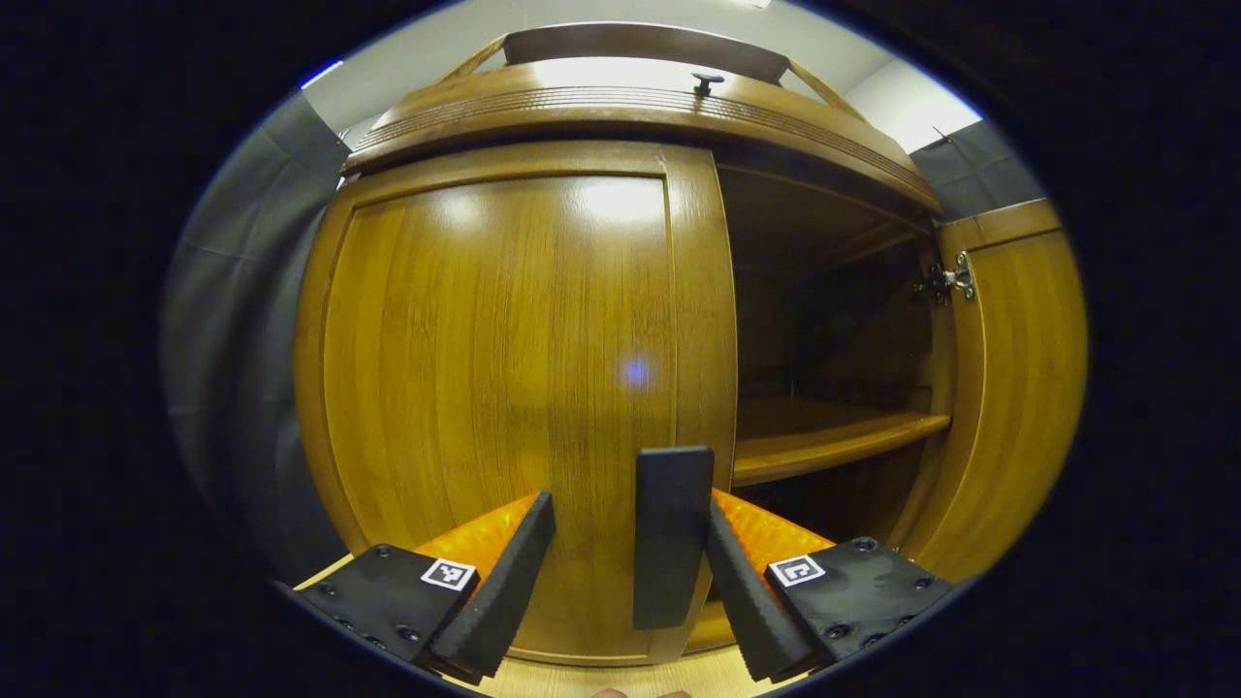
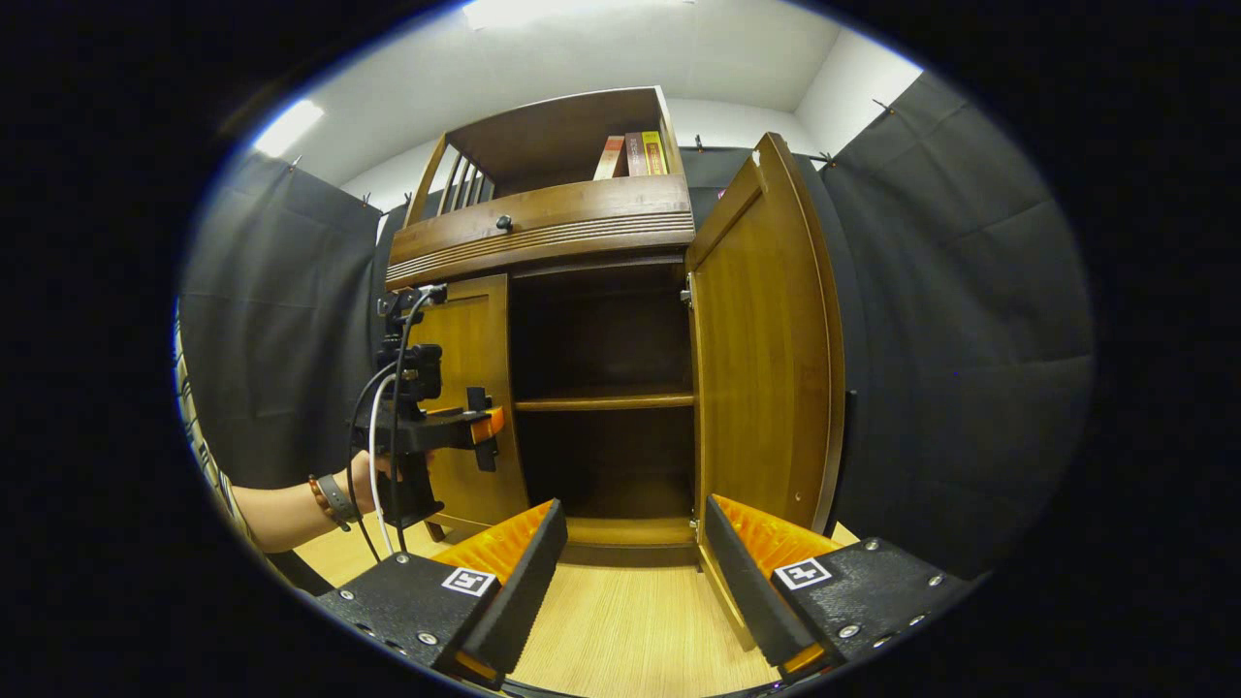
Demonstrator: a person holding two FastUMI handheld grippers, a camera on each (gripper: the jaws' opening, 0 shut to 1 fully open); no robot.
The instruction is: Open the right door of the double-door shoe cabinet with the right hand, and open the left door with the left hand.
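a: how do the jaws stand?

b: both pairs are spread. the left gripper [image 1: 620, 572] is right up at the left door [image 1: 504, 388], with the door's dark vertical handle [image 1: 671, 533] standing between its two fingers, nearer the right one. i can't tell whether either finger touches it. the right gripper [image 2: 635, 572] holds nothing and hangs above the wooden floor [image 2: 620, 630].

a: and the shoe cabinet [image 2: 582, 388]?

b: straight ahead in the right gripper view. its right door [image 2: 766, 359] is swung wide open, with its inner face showing. the left door is closed against the frame.

a: inside?

b: a dark compartment with one wooden shelf [image 2: 606, 399] across the middle, and a metal hinge [image 1: 950, 281] at the top of the open door.

a: around it?

b: a knob [image 2: 503, 222] on the band above the doors, a few books [image 2: 635, 153] in the open top. the person's hand [image 2: 373, 480] grips the left gripper from the left side.
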